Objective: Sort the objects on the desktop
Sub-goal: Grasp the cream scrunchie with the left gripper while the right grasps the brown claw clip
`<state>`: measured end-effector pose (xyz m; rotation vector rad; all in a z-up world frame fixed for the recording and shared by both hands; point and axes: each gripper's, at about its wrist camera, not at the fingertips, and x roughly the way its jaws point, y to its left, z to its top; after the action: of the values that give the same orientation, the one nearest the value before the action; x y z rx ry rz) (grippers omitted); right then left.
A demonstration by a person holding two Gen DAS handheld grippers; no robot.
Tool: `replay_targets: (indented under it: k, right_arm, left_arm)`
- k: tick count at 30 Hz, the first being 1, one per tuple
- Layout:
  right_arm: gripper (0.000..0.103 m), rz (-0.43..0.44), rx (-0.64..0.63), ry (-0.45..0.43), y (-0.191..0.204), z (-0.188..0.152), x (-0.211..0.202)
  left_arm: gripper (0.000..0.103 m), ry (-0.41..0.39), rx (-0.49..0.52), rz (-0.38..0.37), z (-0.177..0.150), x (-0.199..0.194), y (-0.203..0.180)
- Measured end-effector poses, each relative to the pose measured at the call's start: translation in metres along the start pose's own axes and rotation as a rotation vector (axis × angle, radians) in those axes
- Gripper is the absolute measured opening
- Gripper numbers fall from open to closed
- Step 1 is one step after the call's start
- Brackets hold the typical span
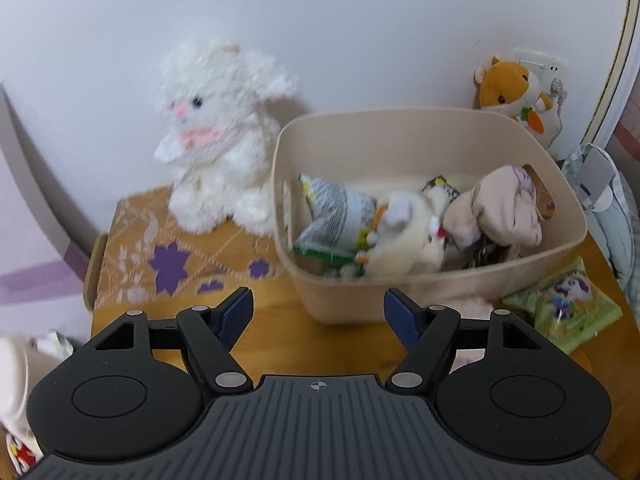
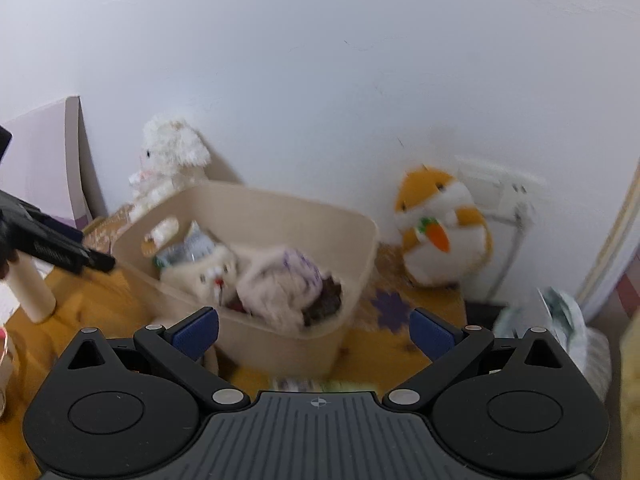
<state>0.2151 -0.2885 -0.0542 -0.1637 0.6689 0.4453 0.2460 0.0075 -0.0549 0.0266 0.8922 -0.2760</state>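
Beige bin [image 1: 400, 288] stands on the wooden surface [image 1: 280, 320] close to the wall and already holds a foil snack bag [image 1: 336, 216], a cream plush toy [image 1: 404, 236] and a bundled pale cloth [image 1: 500, 208]. Both grippers are clear of it. The left gripper [image 1: 318, 312] has its jaws wide apart with nothing between them; the right gripper [image 2: 314, 330] likewise stands fully spread and empty, the bin's near wall showing through the gap.

Items not yet sorted: a green picture packet [image 1: 568, 308] lies flat on the surface just beside the bin's right wall, and something pale sits at the bin's foot next to it, too blurred to identify. A white fluffy rabbit [image 1: 220, 140] sits upright on a patterned cloth [image 1: 160, 248] to the left of the bin, touching or nearly touching its wall. An orange hamster plush [image 2: 440, 224] rests against the wall on the right, near a wall socket [image 2: 500, 188].

Recommended procedure, judged from this layout:
1. Select the green picture packet as the next item; it looks the nearest loose object.
2. Approach with the jaws kept wide and tilt to catch one raised edge, since a flat packet gives little to pinch from above.
3. Lift clear of the rim before travelling over the bin.
4. Release over the emptier left rear corner.

Caution: the bin appears light; a knock on its wall may shift it.
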Motion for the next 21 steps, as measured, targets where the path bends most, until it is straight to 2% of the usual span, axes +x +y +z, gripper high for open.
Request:
replay_targets:
  k: [9,14,21]
  right_arm:
    - [0.103,-0.015,0.115,0.115,-0.011,-0.058,-0.026]
    - [0.103,0.015,0.141,0.186,0.004,-0.088,-0.028]
    - [0.103,0.038,0.155,0.285,0.029,-0.124,-0.015]
  left_arm:
    - [0.074,0.111,-0.023,-0.046,-0.036,0.004,0.01]
    - [0.074,0.184,0.012,-0.036,-0.054,0.022,0.005]
    - [0.074,0.245,0.008,-0.03,-0.071,0.042,0.008]
